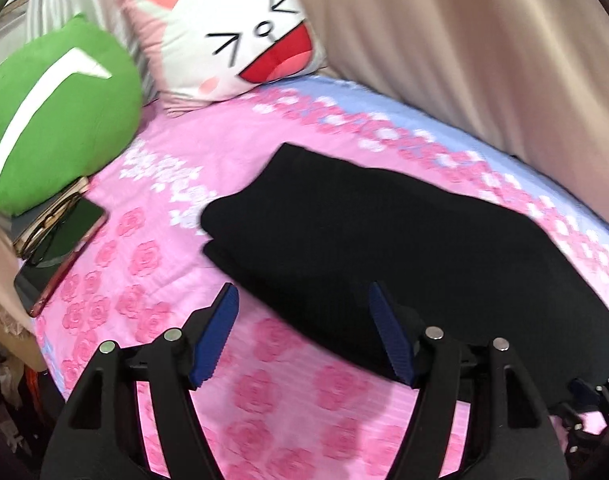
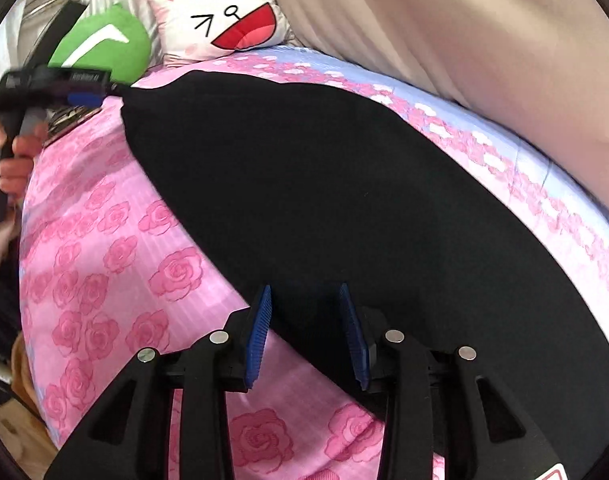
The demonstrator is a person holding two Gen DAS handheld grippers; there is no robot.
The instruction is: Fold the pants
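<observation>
Black pants (image 1: 368, 248) lie folded along their length on the pink rose bedsheet (image 1: 288, 400), running from centre to lower right. My left gripper (image 1: 304, 300) is open, its blue pads over the pants' near edge, nothing between them. In the right wrist view the pants (image 2: 324, 184) fill the middle. My right gripper (image 2: 306, 300) is open, its pads straddling the pants' near edge. The left gripper (image 2: 92, 98) also shows there at the upper left, close to the pants' far corner; whether it touches the cloth is unclear.
A green cushion (image 1: 52, 116) and a cat-face pillow (image 1: 232, 36) stand at the head of the bed. A phone (image 1: 60, 248) lies on a stack at the left bed edge. Beige curtain (image 1: 484, 52) hangs along the far side.
</observation>
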